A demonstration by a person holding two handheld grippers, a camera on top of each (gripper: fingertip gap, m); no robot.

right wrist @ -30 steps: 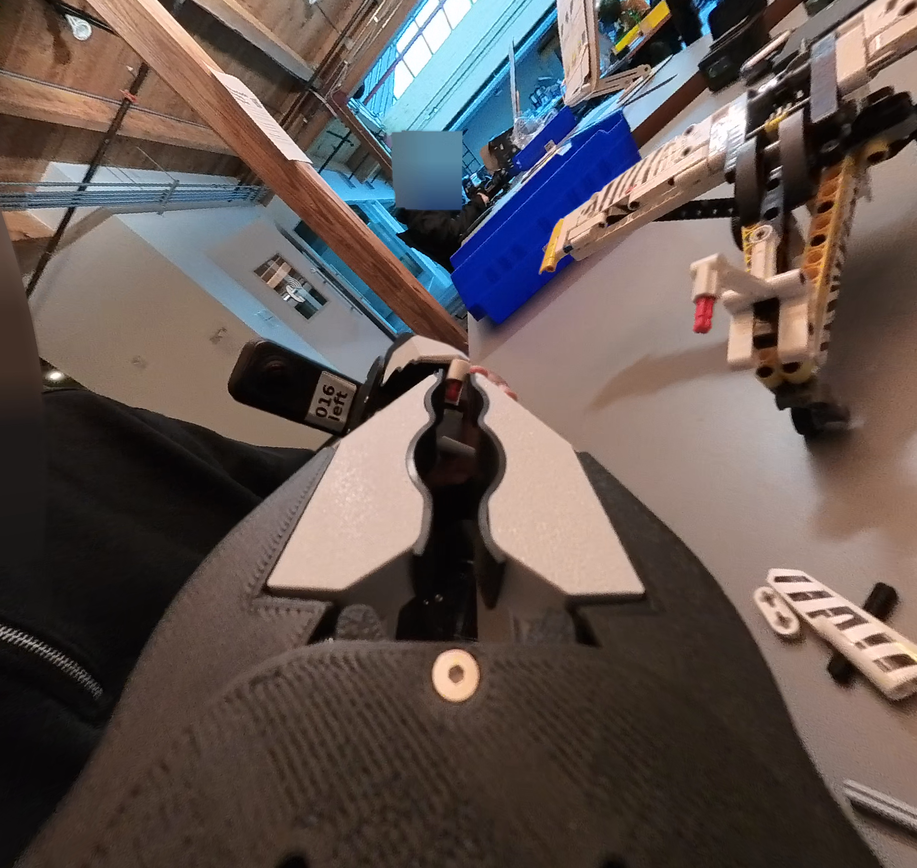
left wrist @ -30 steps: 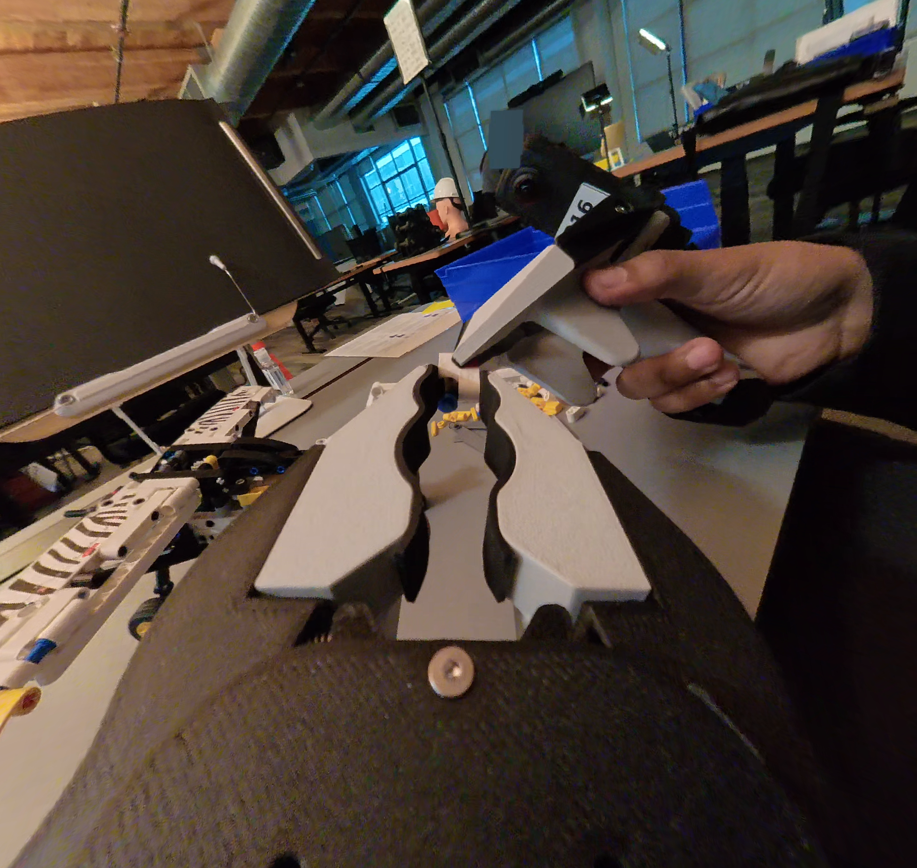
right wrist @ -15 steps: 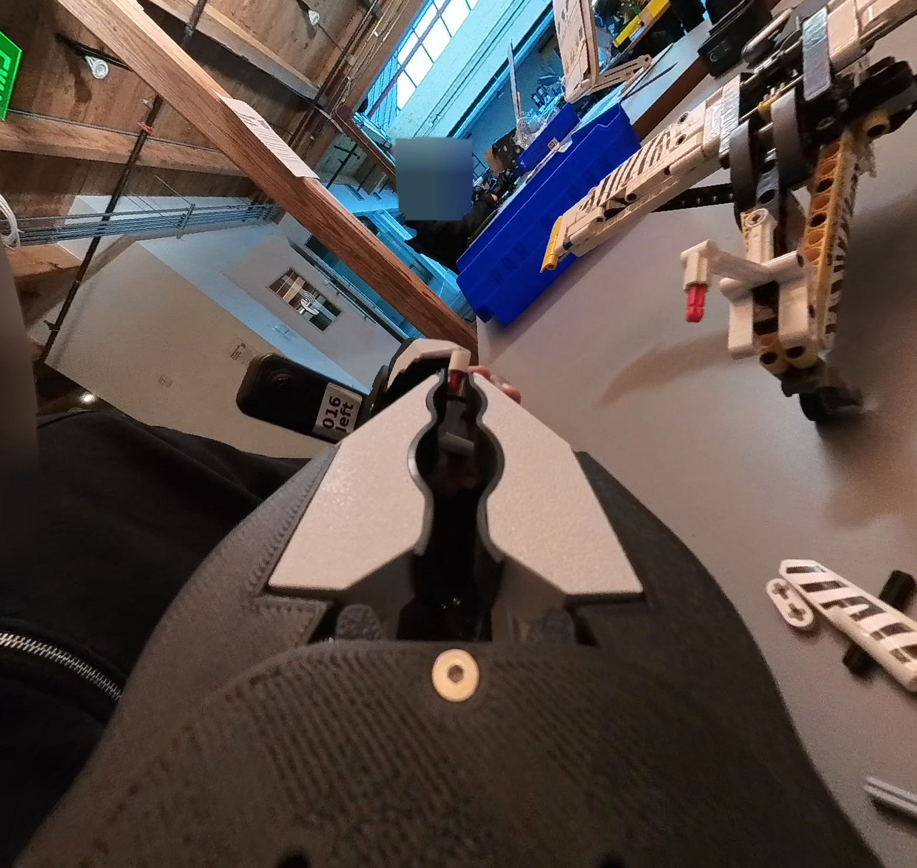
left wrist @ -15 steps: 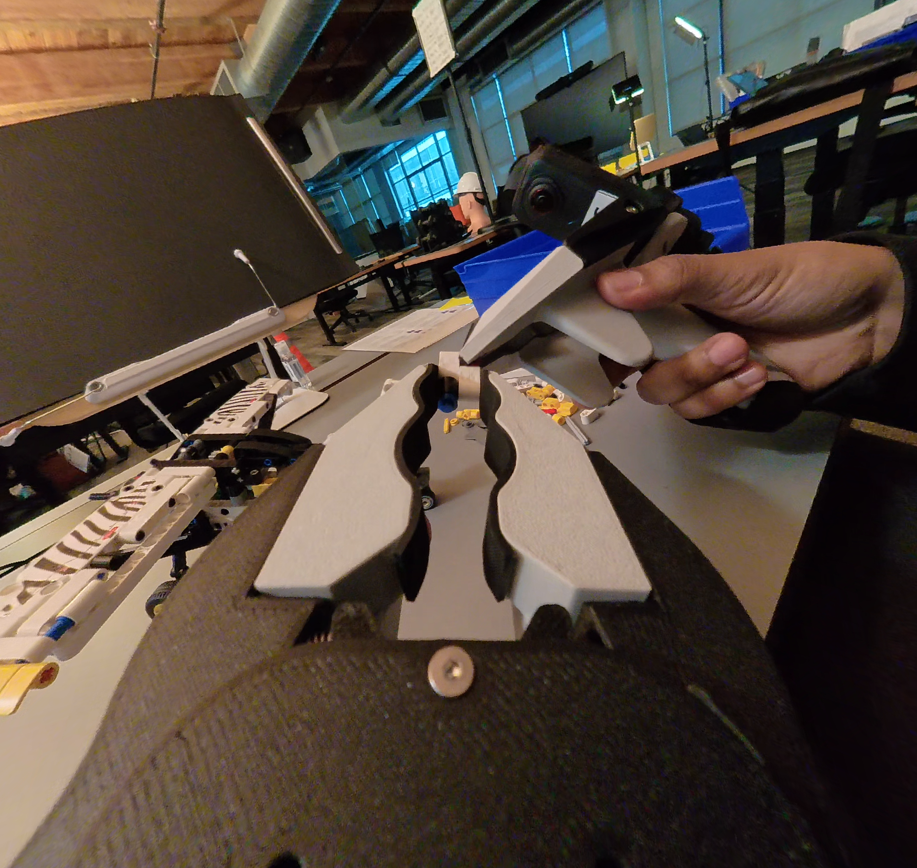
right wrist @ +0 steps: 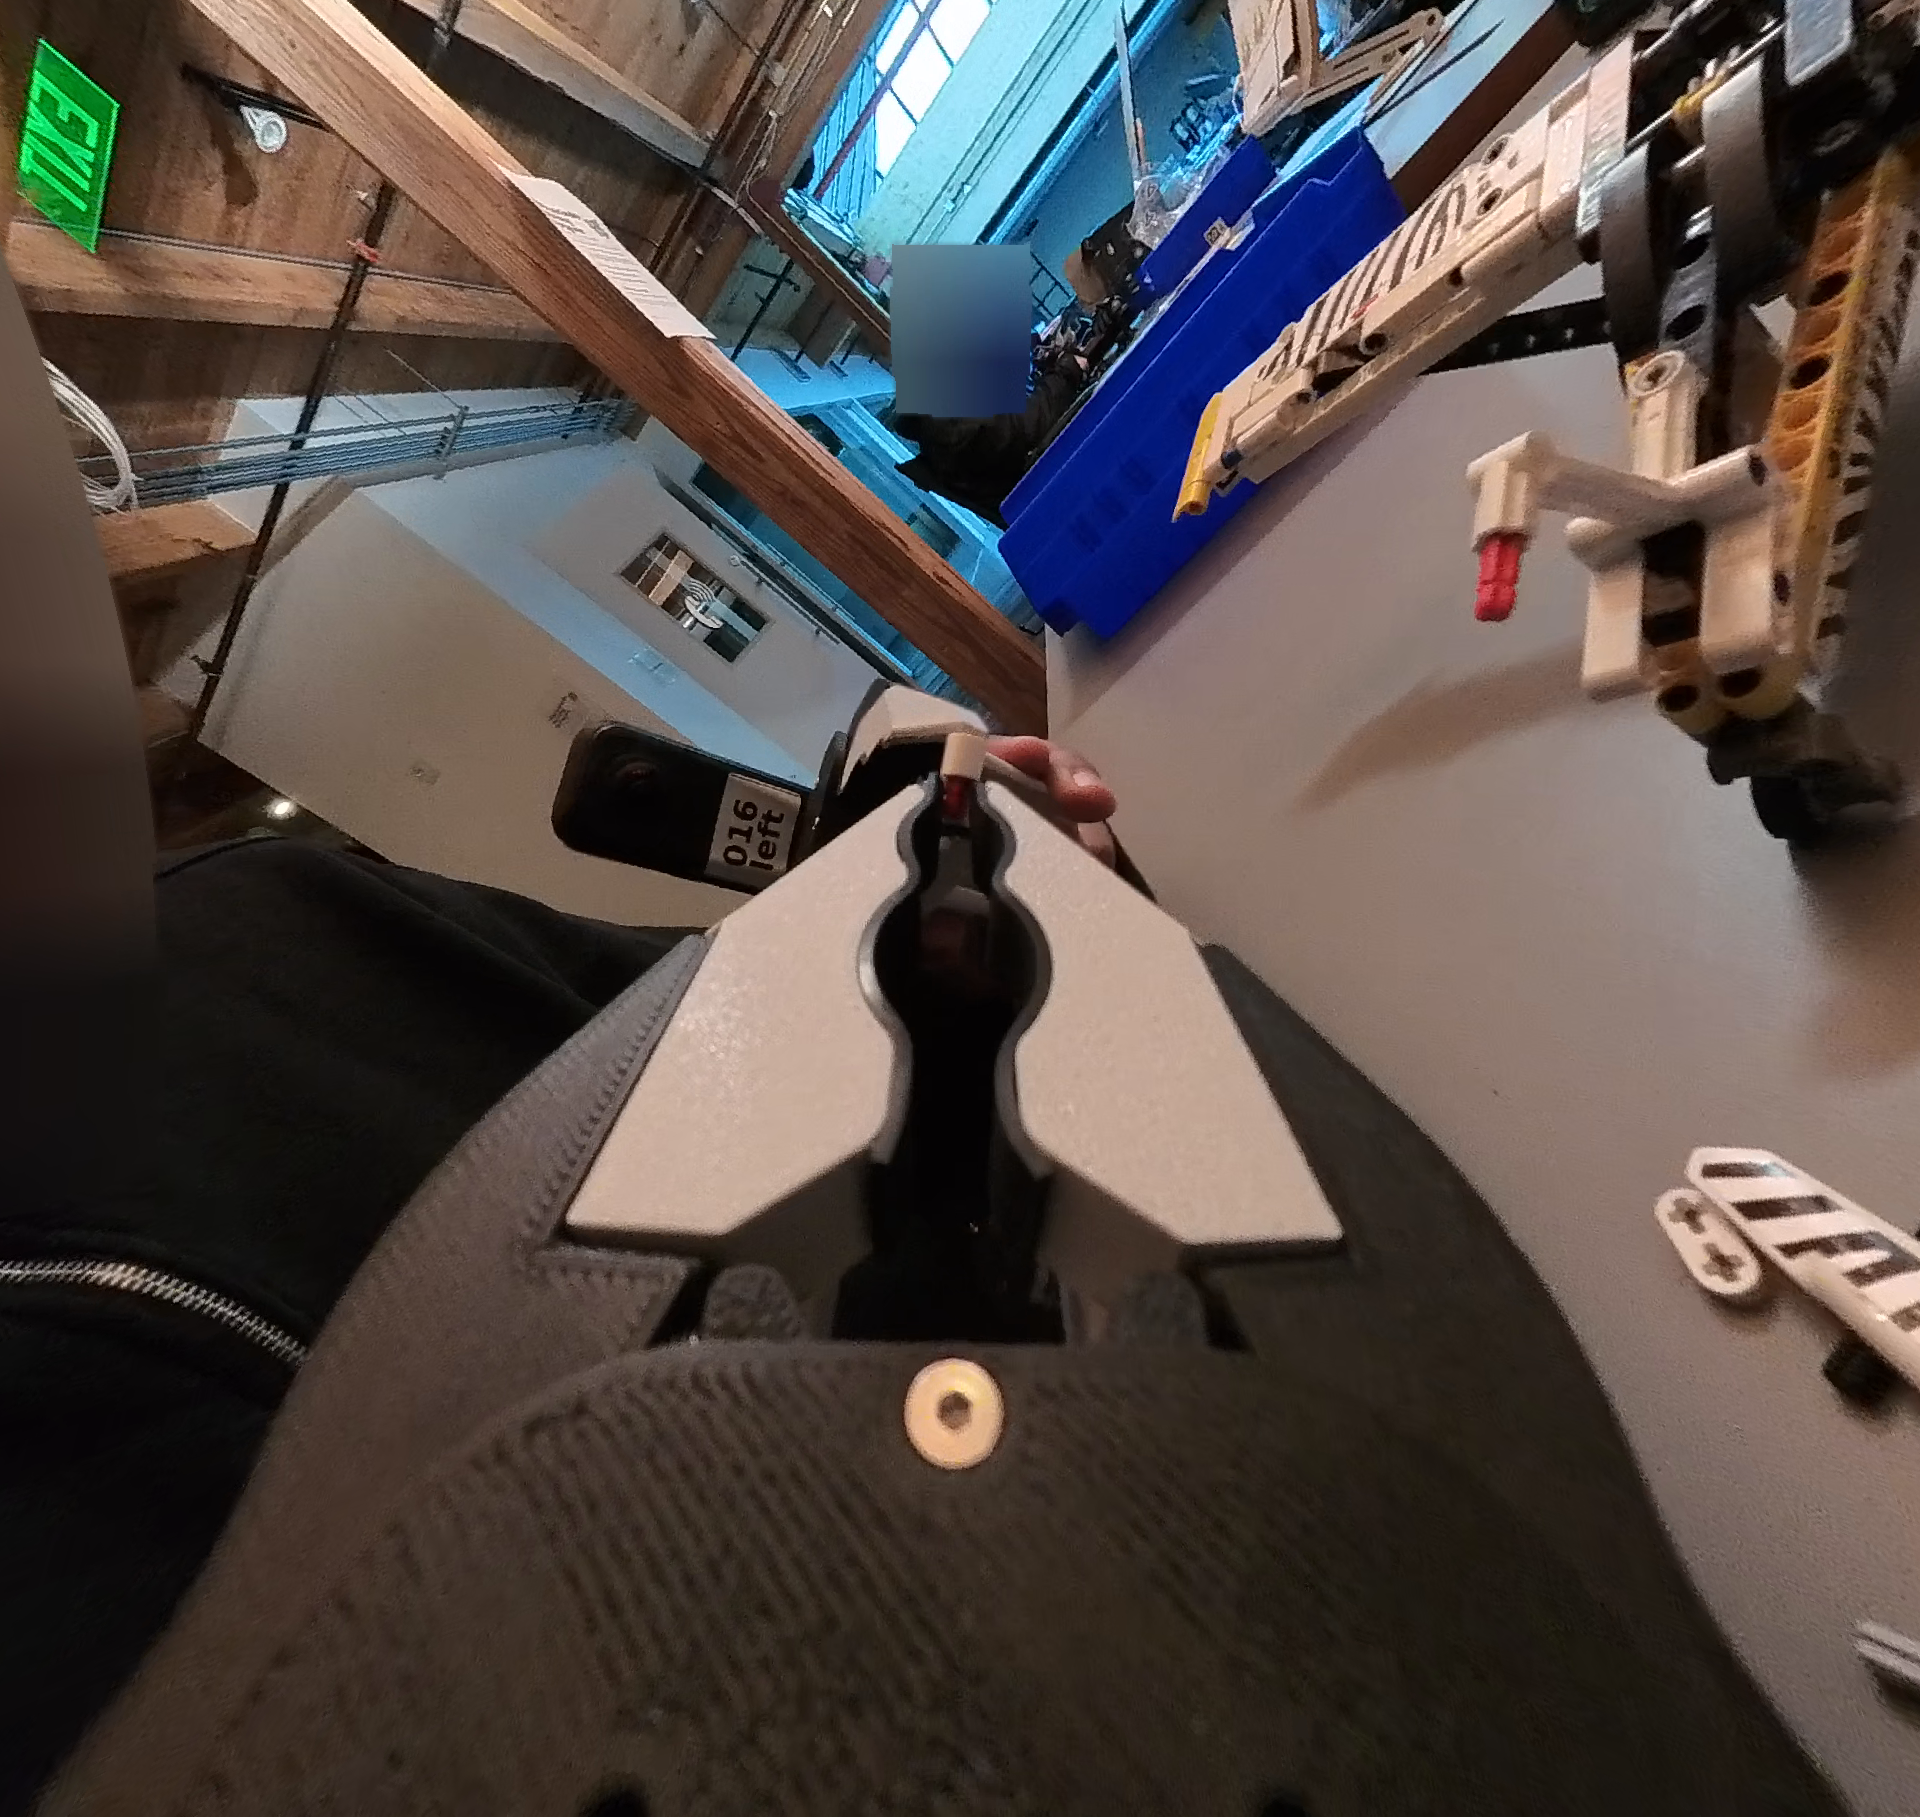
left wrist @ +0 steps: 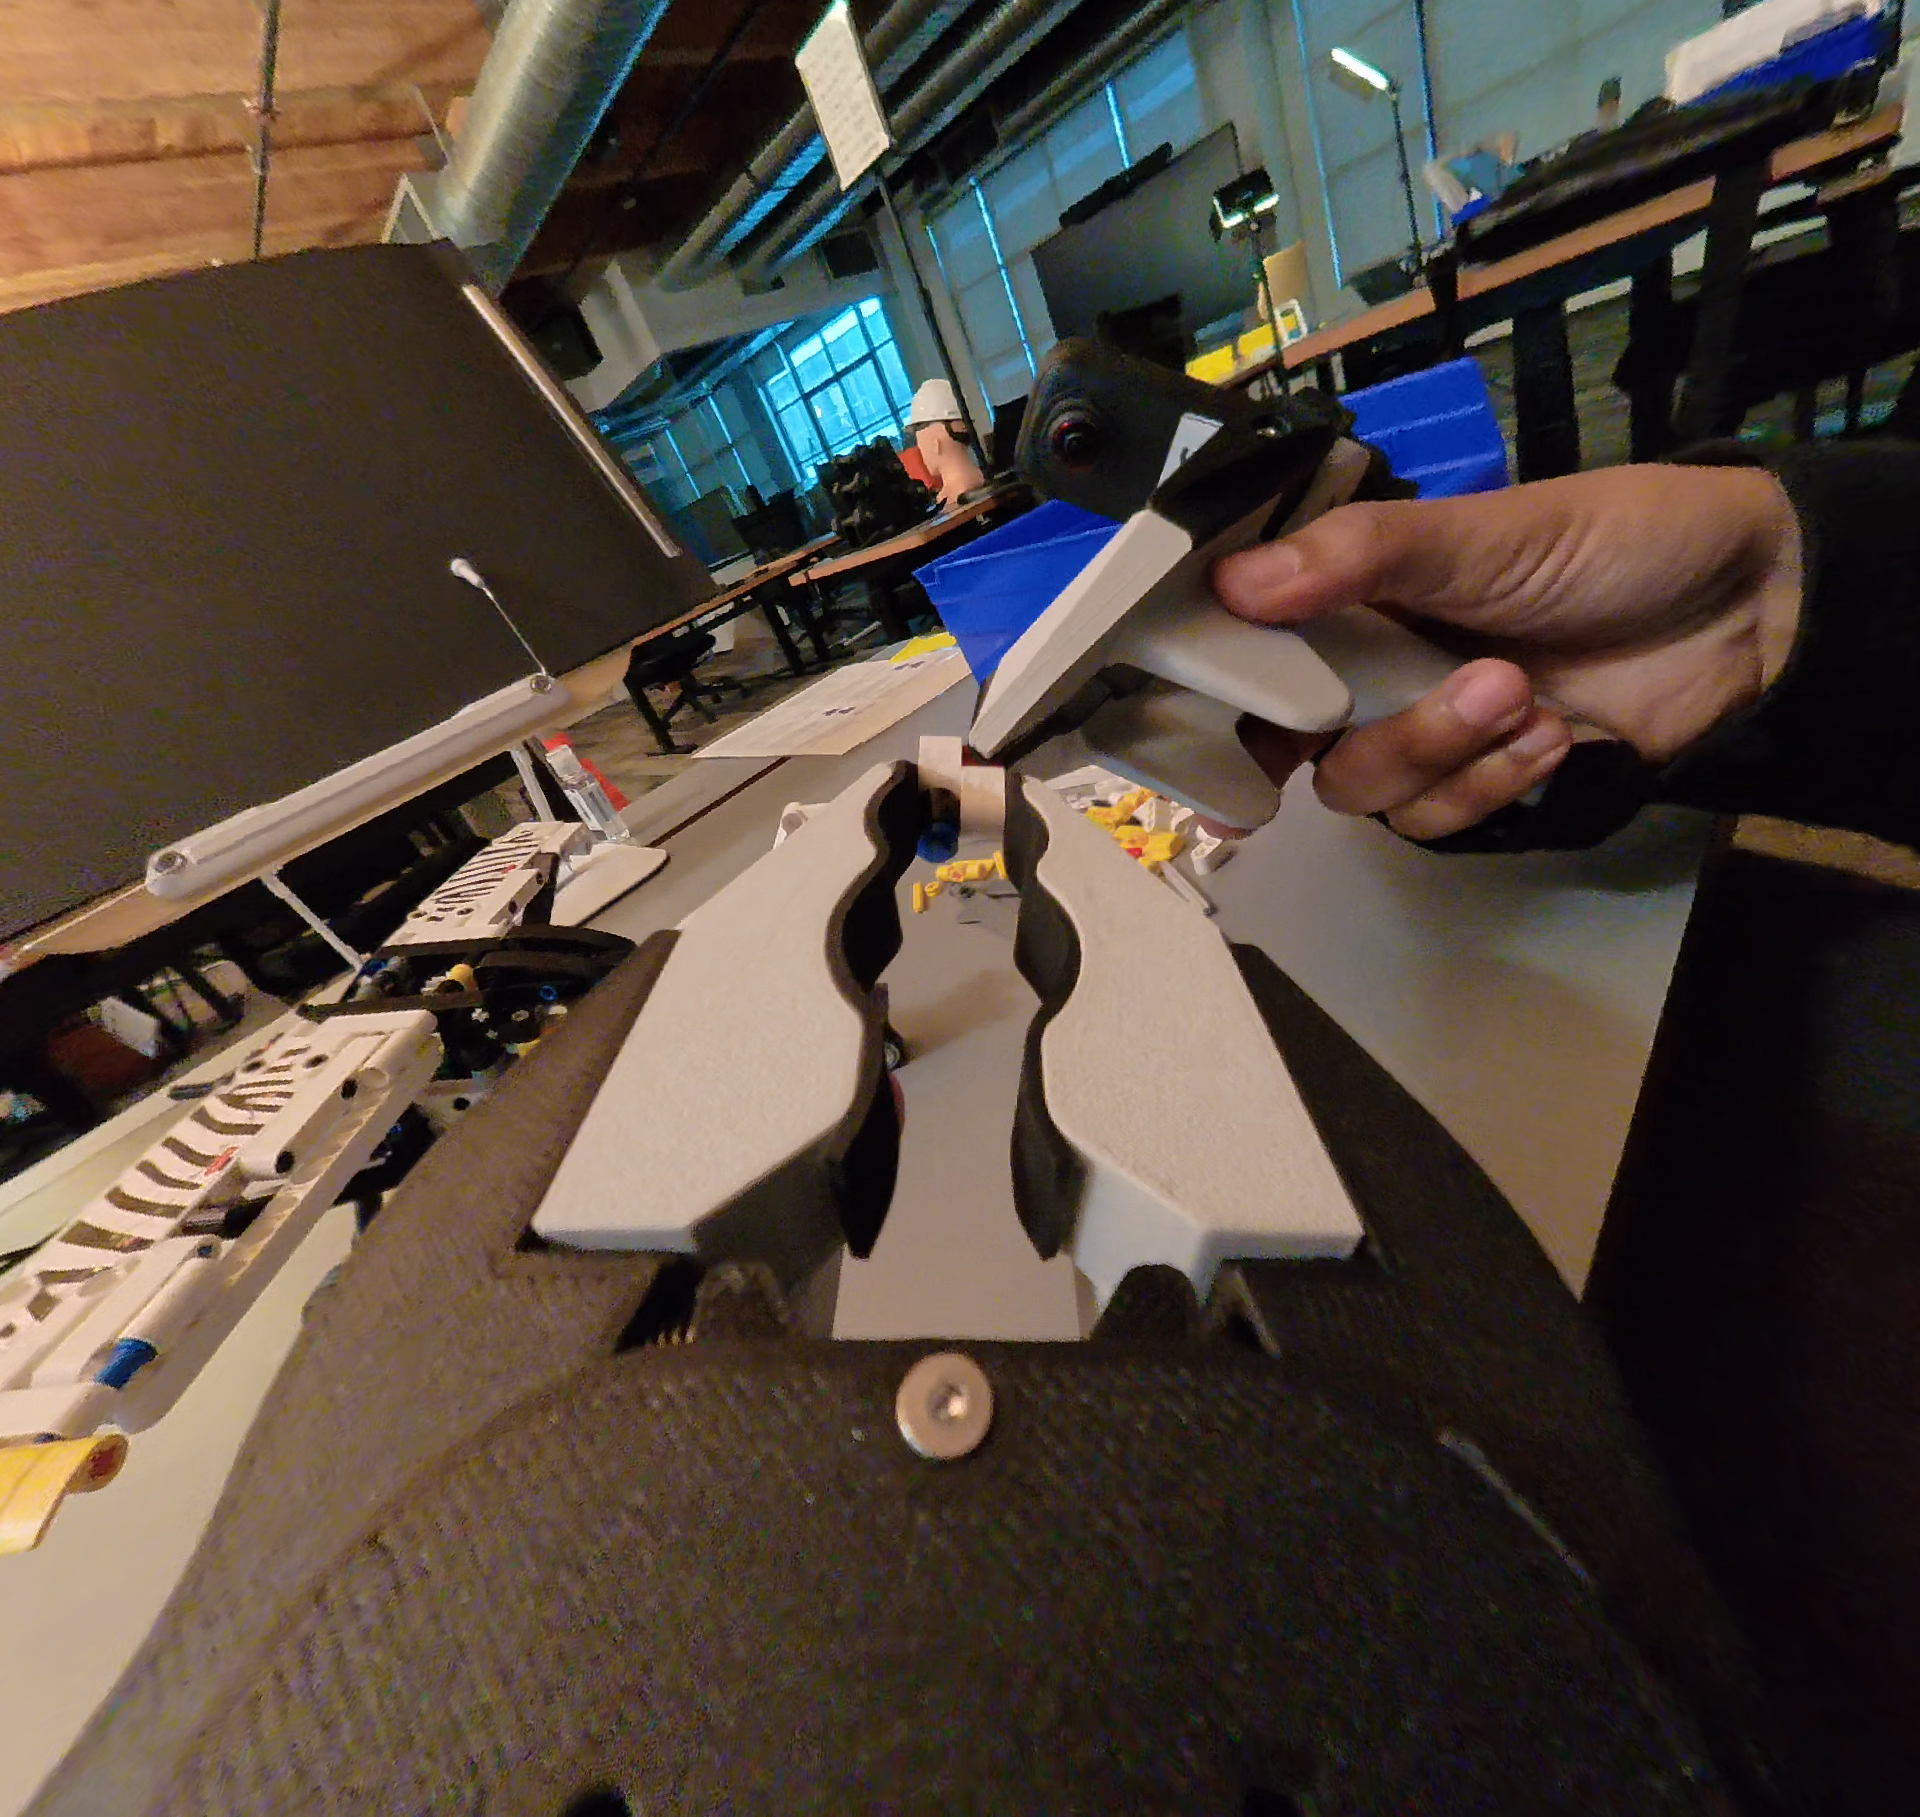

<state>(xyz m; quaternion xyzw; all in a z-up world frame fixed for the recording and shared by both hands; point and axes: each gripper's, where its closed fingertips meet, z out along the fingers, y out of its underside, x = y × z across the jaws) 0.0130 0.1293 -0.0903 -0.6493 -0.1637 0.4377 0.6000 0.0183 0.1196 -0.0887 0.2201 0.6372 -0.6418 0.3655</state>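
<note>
In the left wrist view my left gripper (left wrist: 961, 799) is shut on a small white connector piece (left wrist: 961, 780) with a blue pin (left wrist: 938, 840) under it, held above the grey table (left wrist: 1455, 988). My right gripper (left wrist: 989, 737), held by a hand (left wrist: 1538, 624), meets that piece tip to tip. In the right wrist view my right gripper (right wrist: 954, 803) is shut on a small red pin (right wrist: 954, 793), and the pin's end sits against the white piece (right wrist: 961, 754). The left gripper's fingers (right wrist: 904, 723) show just behind it.
A white, black and yellow brick-built model stands at the left (left wrist: 208, 1175) and also shows in the right wrist view (right wrist: 1714, 365). Loose yellow and white pieces (left wrist: 1143, 822) lie ahead. Blue bins (right wrist: 1195, 458) and striped white panels (right wrist: 1808, 1248) are on the table. A black board (left wrist: 260, 541) stands on the left. Only a small space, under 4 cm, lies between the two pairs of fingers.
The right gripper's fingers have drawn closer together on the red pin. Both grippers stay tip to tip and have shifted only slightly; the left grasp is unchanged.
</note>
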